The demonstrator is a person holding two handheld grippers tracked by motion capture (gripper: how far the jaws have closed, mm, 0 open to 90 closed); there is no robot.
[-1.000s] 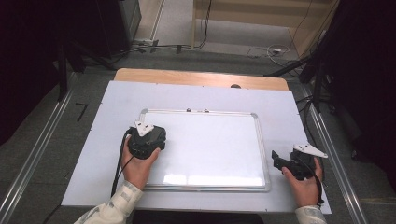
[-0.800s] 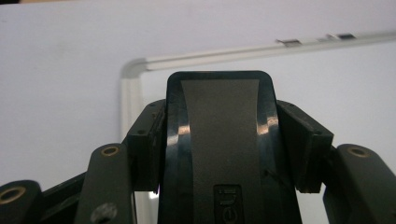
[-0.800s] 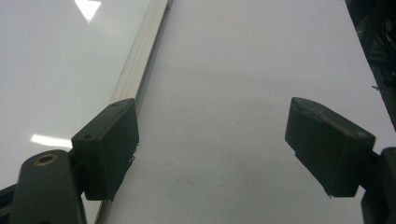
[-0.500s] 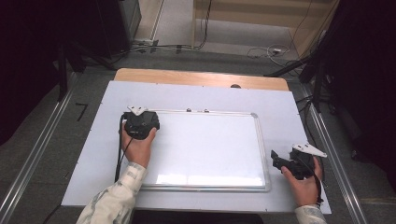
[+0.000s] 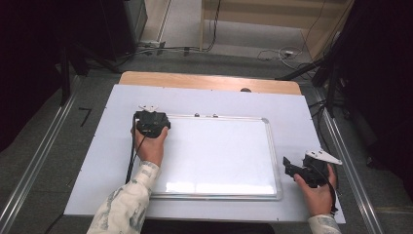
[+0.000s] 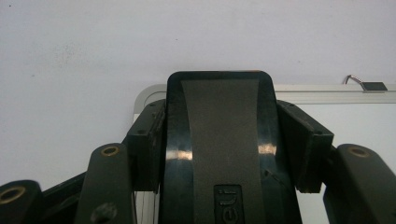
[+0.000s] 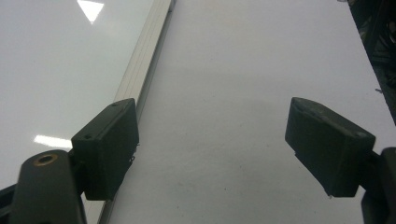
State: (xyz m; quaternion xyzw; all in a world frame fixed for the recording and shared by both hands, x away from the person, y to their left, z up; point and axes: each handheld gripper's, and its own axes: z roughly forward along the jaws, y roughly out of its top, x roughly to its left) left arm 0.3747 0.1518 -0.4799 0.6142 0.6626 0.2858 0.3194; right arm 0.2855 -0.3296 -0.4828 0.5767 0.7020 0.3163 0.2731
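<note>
Eraser clamped in left gripper, on whiteboard corner.

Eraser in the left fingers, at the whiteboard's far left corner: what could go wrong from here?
1. The eraser, clamped between the left gripper's fingers, sits over the whiteboard's rounded corner frame; a stroke outward could catch on that raised frame or run off onto the white table cover.
2. The right gripper hangs open beside the right frame and does not hold the board, so a hard wipe might slide it.
3. The small clip on the far frame could snag a stroke along that edge.
</note>
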